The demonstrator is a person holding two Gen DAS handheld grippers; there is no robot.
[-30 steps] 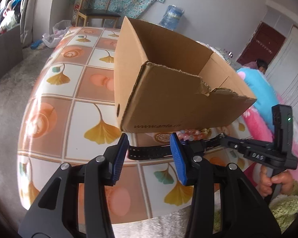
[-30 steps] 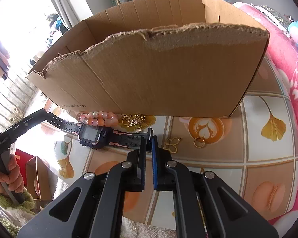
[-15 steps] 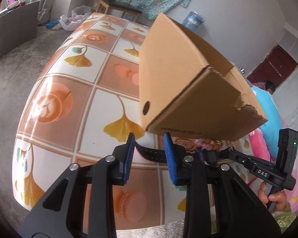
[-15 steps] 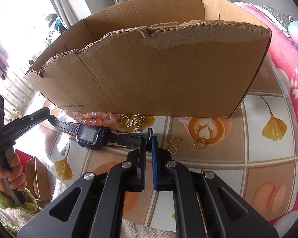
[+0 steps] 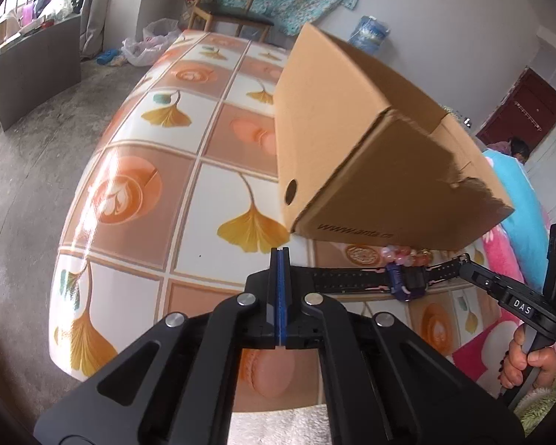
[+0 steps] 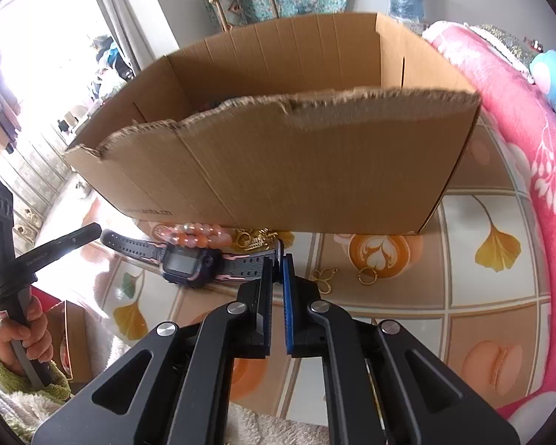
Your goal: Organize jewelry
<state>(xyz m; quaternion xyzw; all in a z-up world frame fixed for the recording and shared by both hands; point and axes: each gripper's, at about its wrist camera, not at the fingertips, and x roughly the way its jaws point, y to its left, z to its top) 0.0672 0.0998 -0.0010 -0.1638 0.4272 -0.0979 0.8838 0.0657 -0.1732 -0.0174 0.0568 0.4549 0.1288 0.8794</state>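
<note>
A black and purple smartwatch (image 6: 189,262) lies in front of an open cardboard box (image 6: 278,170). My right gripper (image 6: 277,259) is shut on the end of its strap. My left gripper (image 5: 280,256) is shut, and in the left wrist view the strap (image 5: 348,278) runs off to the right from just behind its tips; in the right wrist view those tips stand just left of the strap's other end, so its hold is unclear. A pink bead bracelet (image 6: 198,230) and gold earrings (image 6: 255,238) lie against the box. Two more gold pieces (image 6: 367,276) lie to the right.
The table (image 5: 137,193) has a tiled cloth with ginkgo leaves and coffee cups. A pink blanket (image 6: 530,118) lies along the right. A wooden chair (image 5: 229,15) stands beyond the table's far end. The table's near edge is just under both grippers.
My left gripper has closed from wide open to fully shut at the free strap end. My right gripper kept its hold, and the box top now shows more.
</note>
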